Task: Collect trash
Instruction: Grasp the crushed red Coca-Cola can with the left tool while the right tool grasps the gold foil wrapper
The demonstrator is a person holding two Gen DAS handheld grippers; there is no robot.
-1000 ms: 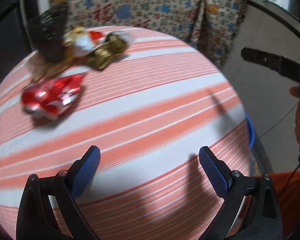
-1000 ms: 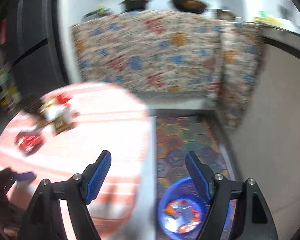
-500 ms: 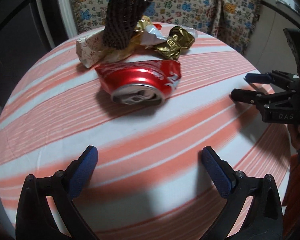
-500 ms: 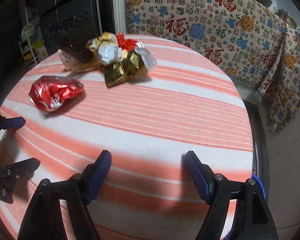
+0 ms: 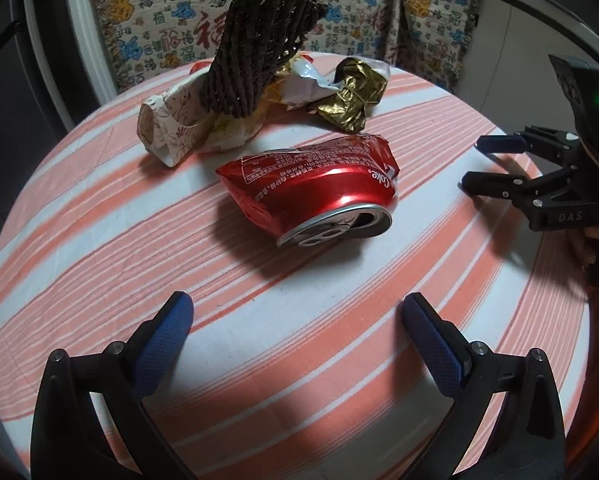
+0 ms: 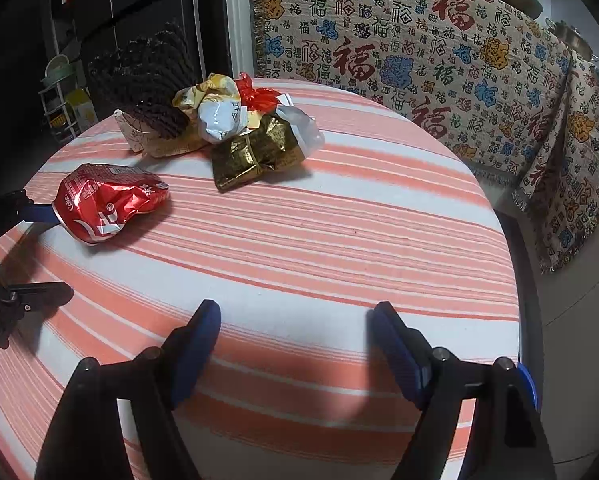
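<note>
A crushed red cola can [image 5: 311, 188] [image 6: 107, 200] lies on its side on the round striped table [image 5: 139, 260] [image 6: 339, 220]. Behind it is a heap of trash: a black net sleeve [image 5: 259, 40] [image 6: 147, 80], a patterned paper wrap [image 5: 167, 128], a silver-white packet [image 5: 303, 84] [image 6: 219, 116] and a gold foil wrapper [image 5: 351, 100] [image 6: 255, 152]. My left gripper [image 5: 297, 304] [image 6: 55, 251] is open just short of the can. My right gripper [image 6: 297, 310] [image 5: 477, 162] hovers over the table's near right part, its jaws opening with nothing between them.
A patterned cloth [image 6: 419, 40] [image 5: 159, 20] drapes the furniture behind the table. A dark cabinet [image 6: 119, 0] and a small shelf [image 6: 59, 96] stand at the back left. A blue bin's rim [image 6: 525, 380] shows on the floor past the table's right edge.
The left gripper has swung toward the can, which now lies centred ahead of it. The right gripper swung from the floor and blue bin onto the table, then held still.
</note>
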